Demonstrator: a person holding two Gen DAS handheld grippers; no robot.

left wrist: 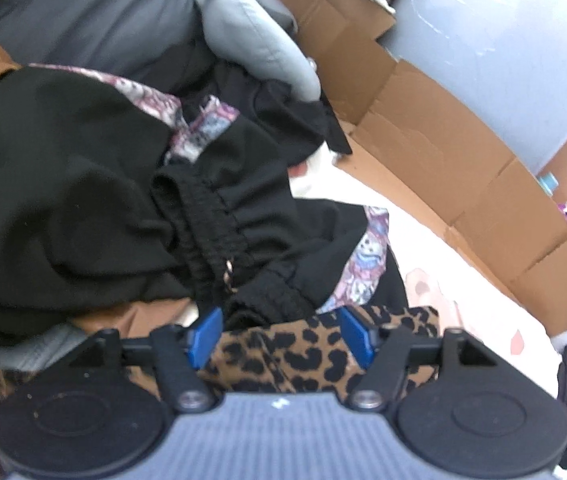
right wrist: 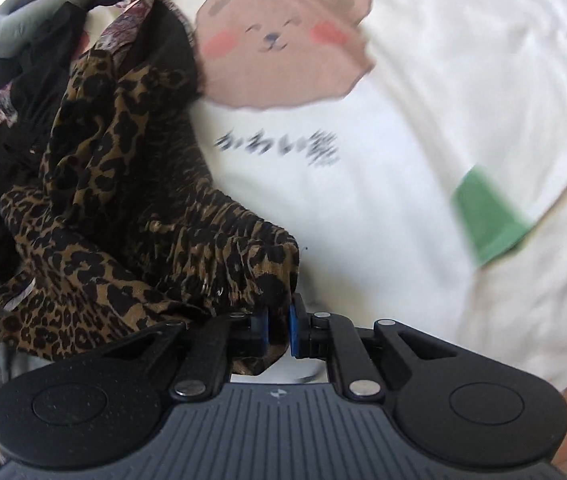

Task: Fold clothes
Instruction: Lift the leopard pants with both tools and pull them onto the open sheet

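Nearest the right-hand camera, the right gripper (right wrist: 279,330) was pinched tight on the gathered edge of the leopard-print garment (right wrist: 131,216), a fold of cloth caught between its blue pads (right wrist: 294,332). From that grip the garment ran away to the left and up in a long rumpled band, its far end lying against the heap of other clothes; its long axis therefore stretched from the right gripper toward the pile. To the right of it lay the bare cream bedsheet (right wrist: 423,128) with its printed bear (right wrist: 279,40), which looked like the free space for spreading the garment out. In the other view, the left gripper (left wrist: 281,334) stood with its jaws spread and nothing between them, poised just above a stretch of the leopard-print garment (left wrist: 283,356) that passed directly beneath it. Beyond its fingers lay the black trousers (left wrist: 203,216) with their elastic waistband, then a patterned purple cloth (left wrist: 199,132), a grey garment (left wrist: 251,36), and along the sheet's far edge a wall of cardboard (left wrist: 443,152). So the right hand already held one end, and the left, being right over the same cloth, was probably the one to take a second hold farther along the band.
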